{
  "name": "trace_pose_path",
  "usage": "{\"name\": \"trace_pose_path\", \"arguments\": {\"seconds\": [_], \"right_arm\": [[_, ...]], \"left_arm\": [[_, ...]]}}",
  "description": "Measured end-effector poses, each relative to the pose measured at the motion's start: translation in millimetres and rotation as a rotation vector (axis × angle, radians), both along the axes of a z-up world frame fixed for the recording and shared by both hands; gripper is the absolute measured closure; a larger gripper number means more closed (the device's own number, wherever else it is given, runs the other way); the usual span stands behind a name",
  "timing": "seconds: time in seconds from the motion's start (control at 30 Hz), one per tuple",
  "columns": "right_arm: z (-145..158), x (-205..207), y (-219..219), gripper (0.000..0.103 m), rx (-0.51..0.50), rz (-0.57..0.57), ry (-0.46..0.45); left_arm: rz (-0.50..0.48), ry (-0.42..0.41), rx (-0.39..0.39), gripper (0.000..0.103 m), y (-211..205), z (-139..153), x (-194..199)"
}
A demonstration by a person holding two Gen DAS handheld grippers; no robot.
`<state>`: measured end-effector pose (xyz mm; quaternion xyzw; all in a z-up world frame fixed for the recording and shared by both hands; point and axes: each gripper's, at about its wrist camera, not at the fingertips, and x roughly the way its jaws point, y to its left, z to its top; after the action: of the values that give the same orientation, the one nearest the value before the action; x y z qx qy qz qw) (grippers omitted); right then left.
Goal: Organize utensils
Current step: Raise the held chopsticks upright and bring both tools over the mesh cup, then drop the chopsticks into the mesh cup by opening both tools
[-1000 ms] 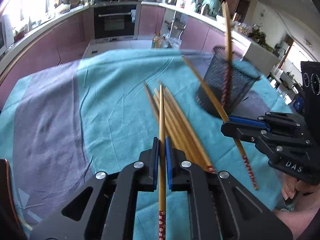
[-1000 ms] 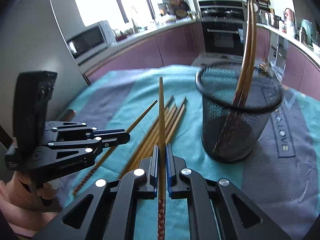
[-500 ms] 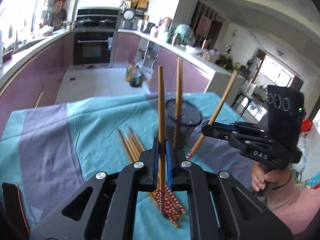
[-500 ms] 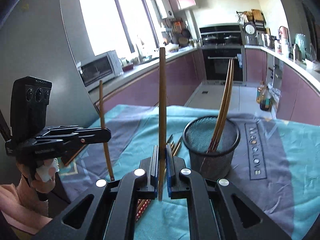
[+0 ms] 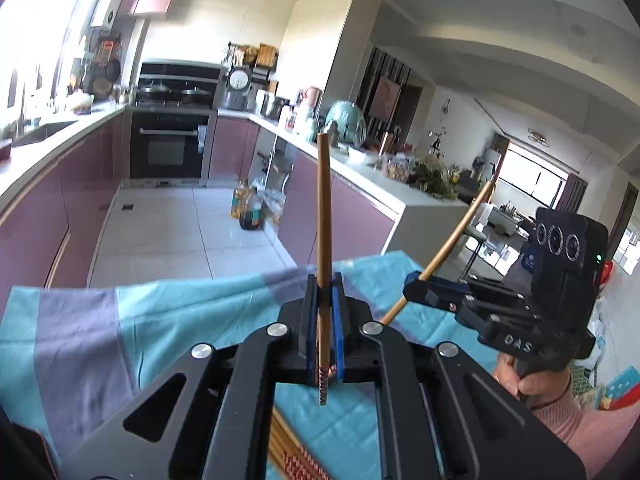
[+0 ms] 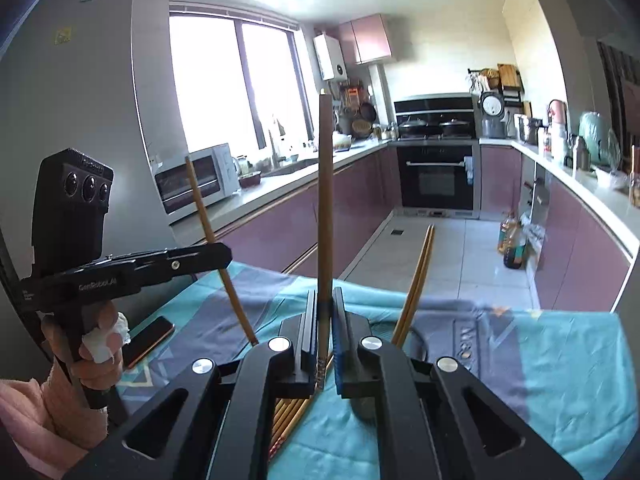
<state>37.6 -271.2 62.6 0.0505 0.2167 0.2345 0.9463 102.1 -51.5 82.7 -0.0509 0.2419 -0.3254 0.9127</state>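
In the left wrist view, my left gripper (image 5: 324, 282) is shut on a wooden chopstick (image 5: 323, 200) that stands upright, its patterned end hanging below the jaws. To its right, my right gripper (image 5: 414, 286) grips another chopstick (image 5: 452, 240) that leans up to the right. In the right wrist view, the right gripper (image 6: 324, 300) is shut on its upright chopstick (image 6: 325, 200), and the left gripper (image 6: 224, 256) is seen side-on at left with its chopstick (image 6: 204, 216). Two chopsticks (image 6: 420, 272) stand in the black mesh cup (image 6: 418, 338), which is mostly hidden behind the jaws. Loose chopsticks (image 6: 290, 410) lie on the cloth below.
A teal and grey tablecloth (image 5: 160, 320) covers the table. A phone (image 6: 148, 340) lies near its left edge. A hand (image 6: 96, 352) holds the left gripper's handle. Purple kitchen cabinets, an oven (image 6: 436, 176) and a tiled floor lie beyond the table.
Both grippers have risen and tipped upward, each carrying its chopstick off the cloth. The table has sunk low in both views, and the mesh cup has dropped out of the left view.
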Motion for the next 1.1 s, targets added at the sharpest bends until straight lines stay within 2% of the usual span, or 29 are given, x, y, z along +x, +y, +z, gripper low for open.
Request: {"name": "trace_pose_path", "arguments": {"seconds": [0.23,0.4,0.53,0.77,0.93,1.1], "right_arm": [[19,7,-9,0.097,-0.027,-0.050,-0.059],[13,22,-11,0.097,-0.051,-0.066,-0.036],[-2,35,-7,0.097,-0.070,-0.069,0.017],[-35,59,-6,0.097,-0.078,-0.056,0.146],[-50,70,-4,0.097,-0.082,-0.044,0.220],[-62,80,-3,0.097,-0.077,-0.044,0.275]], "left_arm": [[0.001,-0.054,-0.031,0.096,-21,24,14],[0.007,-0.059,-0.001,0.096,-38,25,23],[0.012,-0.050,0.071,0.096,-55,10,31],[-0.026,0.046,0.172,0.096,-76,-27,48],[-0.048,0.122,0.198,0.096,-76,-54,67],[-0.045,0.155,0.195,0.096,-74,-65,82]]}}
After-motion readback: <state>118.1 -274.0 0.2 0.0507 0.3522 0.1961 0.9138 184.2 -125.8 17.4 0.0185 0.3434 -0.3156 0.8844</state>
